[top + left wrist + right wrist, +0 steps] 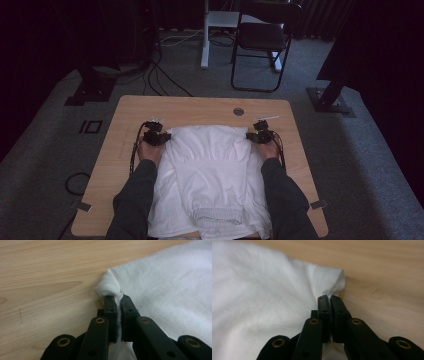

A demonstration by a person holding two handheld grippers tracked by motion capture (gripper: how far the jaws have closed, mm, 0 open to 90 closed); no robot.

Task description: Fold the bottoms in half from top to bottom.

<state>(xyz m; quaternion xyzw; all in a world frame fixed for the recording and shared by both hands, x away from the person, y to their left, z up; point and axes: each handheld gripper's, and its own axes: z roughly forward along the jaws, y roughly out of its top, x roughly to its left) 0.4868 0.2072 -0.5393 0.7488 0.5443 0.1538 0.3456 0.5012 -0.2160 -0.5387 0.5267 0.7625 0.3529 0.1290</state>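
White garment (210,175) lies flat on the wooden table (125,115), hem toward me. My left gripper (116,298) fingers pinch its far-left corner; my right gripper (330,298) fingers are clamped on the far-right corner.

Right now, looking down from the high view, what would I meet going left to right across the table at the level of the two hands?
Bare wood of the table → left gripper, shut on the white garment's corner → white garment → right gripper, shut on the other corner → bare wood again.
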